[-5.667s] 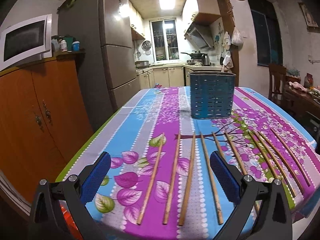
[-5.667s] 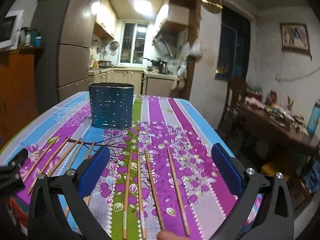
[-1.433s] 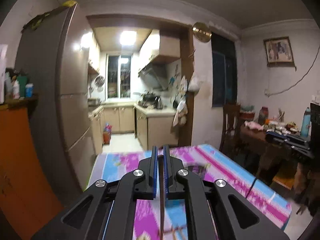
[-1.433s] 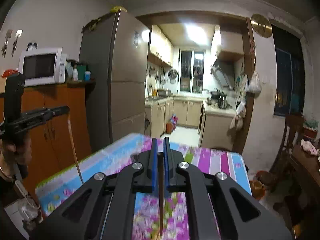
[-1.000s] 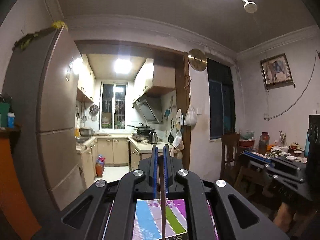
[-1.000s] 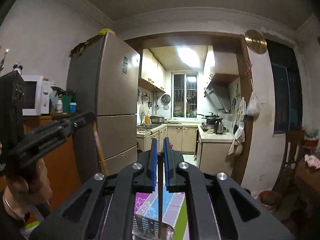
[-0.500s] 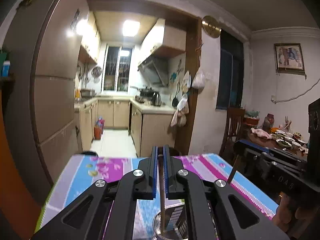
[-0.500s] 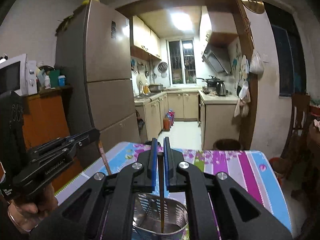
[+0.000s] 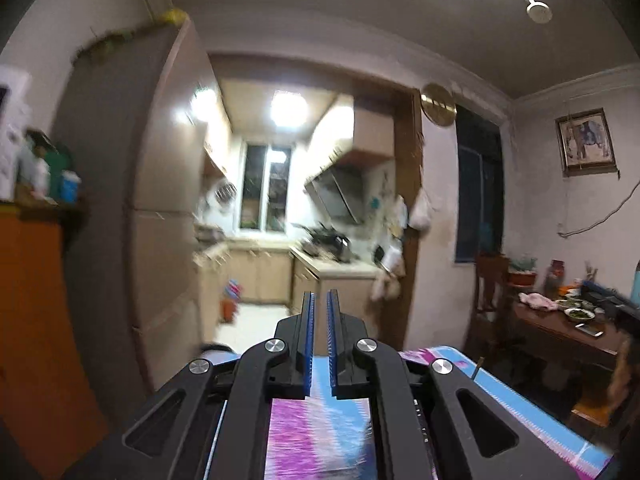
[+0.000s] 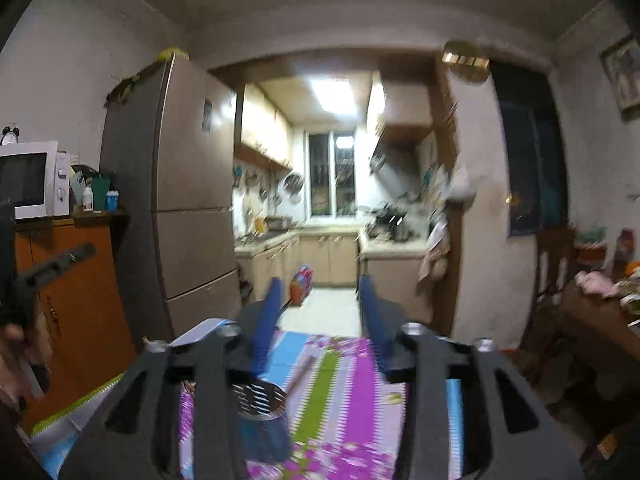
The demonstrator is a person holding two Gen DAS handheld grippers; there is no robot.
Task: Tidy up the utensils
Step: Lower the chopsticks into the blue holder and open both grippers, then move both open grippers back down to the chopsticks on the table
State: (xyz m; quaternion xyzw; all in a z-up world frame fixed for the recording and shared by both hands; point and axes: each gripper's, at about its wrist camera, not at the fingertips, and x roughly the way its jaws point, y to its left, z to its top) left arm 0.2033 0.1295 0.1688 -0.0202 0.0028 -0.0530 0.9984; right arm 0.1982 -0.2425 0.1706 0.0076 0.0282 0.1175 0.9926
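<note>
Starting at the left edge of the right wrist view, a person's hand (image 10: pixel 20 344) holds the left gripper (image 10: pixel 52 268), seen side-on against an orange cabinet (image 10: pixel 80 300). On the cabinet stand a white microwave (image 10: pixel 28 178) and a few small bottles and cups (image 10: pixel 96 196). Next comes a tall brown refrigerator (image 10: pixel 180 200); the small sticker (image 10: pixel 207 116) on its door is too blurred to read. Past the open doorway lies a lit kitchen with a window (image 10: pixel 332 176). Further right are a round gold disc (image 10: pixel 466 60) high on the wall, a dark window (image 10: pixel 532 168) and a wooden side table (image 10: pixel 600 320) crowded with dishes.

The right gripper (image 10: pixel 321 280) points level toward the kitchen. Its jaws are opening and its blue pads (image 10: pixel 272 312) stand well apart, pressing on nothing. Below them the blue perforated utensil holder (image 10: pixel 260 420) stands on the flowered tablecloth (image 10: pixel 344 380), left of centre, and the gripper's black frame hides part of it. A thin brown streak, probably a chopstick (image 10: pixel 300 374), slants between the jaws toward the holder's rim, but motion blur leaves this unsure.

In the left wrist view the left gripper (image 9: pixel 319 300) has its pads drawn together to a narrow slit, and nothing shows between them. Its frame covers most of the tablecloth (image 9: pixel 304 432) beneath. A framed picture (image 9: pixel 586 142) hangs on the right wall.
</note>
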